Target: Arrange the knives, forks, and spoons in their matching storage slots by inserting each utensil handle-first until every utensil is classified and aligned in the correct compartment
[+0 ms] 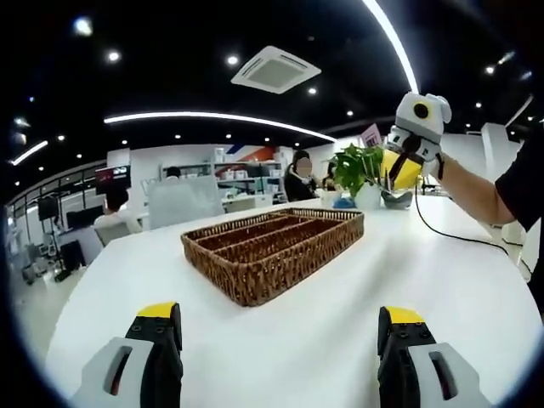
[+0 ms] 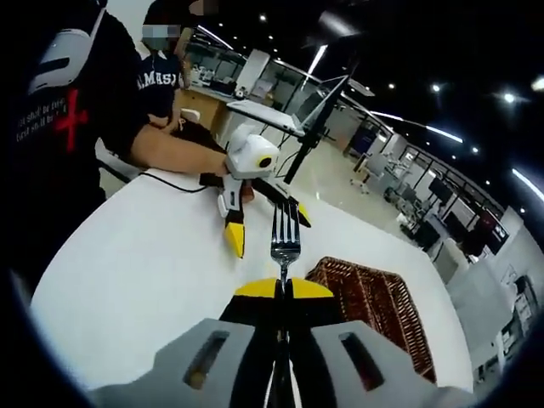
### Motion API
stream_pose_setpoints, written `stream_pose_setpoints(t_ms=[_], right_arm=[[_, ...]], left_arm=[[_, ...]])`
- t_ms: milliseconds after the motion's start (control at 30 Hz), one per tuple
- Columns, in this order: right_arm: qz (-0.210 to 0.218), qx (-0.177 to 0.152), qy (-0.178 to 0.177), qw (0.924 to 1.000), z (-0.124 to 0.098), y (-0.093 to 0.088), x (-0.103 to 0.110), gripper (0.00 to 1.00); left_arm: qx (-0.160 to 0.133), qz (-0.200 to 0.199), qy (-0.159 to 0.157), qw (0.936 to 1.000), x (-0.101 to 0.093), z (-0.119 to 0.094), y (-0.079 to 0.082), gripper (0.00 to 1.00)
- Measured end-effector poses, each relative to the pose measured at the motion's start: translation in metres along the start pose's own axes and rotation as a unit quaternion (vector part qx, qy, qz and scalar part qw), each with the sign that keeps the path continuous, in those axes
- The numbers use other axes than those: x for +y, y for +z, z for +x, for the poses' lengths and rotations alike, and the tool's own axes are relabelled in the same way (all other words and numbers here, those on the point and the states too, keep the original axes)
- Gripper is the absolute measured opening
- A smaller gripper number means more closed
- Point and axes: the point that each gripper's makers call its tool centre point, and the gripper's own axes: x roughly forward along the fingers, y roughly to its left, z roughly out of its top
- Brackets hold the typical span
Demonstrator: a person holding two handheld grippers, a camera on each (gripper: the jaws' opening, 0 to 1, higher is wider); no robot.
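I had one utensil in hand and none yet filed, as far as I could judge: my right gripper [image 2: 281,293] was clamped on the handle of a slim, shiny silver metal fork [image 2: 285,240], its tines pointing away from me and up. The jaws had closed tight on it, yellow tips meeting around the stem.

My left gripper [image 1: 279,327] held nothing; its two grey jaws with yellow pads stood wide apart above the near edge of the smooth white desk [image 1: 425,263].

The brown woven wicker tray [image 1: 274,246] sat out toward the middle of the desk, rectangular, coarse-textured, split by wicker walls into long narrow slots. What I could see of the slots looked unfilled.

The step in hand seemed to be carrying the fork to its slot. Since the handle was inside my grip and the tines led, the next move would call for turning it, or passing it across to my other gripper, so the handle could enter first, in line with a slot.
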Motion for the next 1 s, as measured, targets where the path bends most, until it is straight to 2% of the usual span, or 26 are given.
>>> stream_pose_setpoints(t_ms=[200, 267, 367, 567, 1000], right_arm=[[0.002, -0.006, -0.003, 1.0, -0.002, -0.004, -0.015, 0.0], [-0.009, -0.021, 0.002, 0.9997, -0.001, -0.002, -0.02, 0.0], [-0.024, -0.015, 0.003, 0.9996, 0.001, -0.006, -0.027, 0.0], [-0.022, -0.007, 0.005, 0.9997, 0.005, -0.016, -0.045, 0.0], [-0.013, -0.017, -0.001, 0.9998, 0.018, -0.038, -0.079, 0.0]], left_arm=[[-0.004, -0.005, -0.004, 1.0, -0.001, 0.0, 0.002, 1.0], [-0.005, -0.005, 0.0, 1.0, 0.002, 0.0, 0.003, 1.0], [-0.009, -0.005, 0.003, 0.9999, 0.004, -0.001, 0.004, 1.0], [-0.011, -0.004, 0.004, 0.9999, 0.004, 0.0, 0.005, 1.0], [-0.009, -0.003, 0.005, 0.9999, 0.004, 0.001, -0.001, 1.0]])
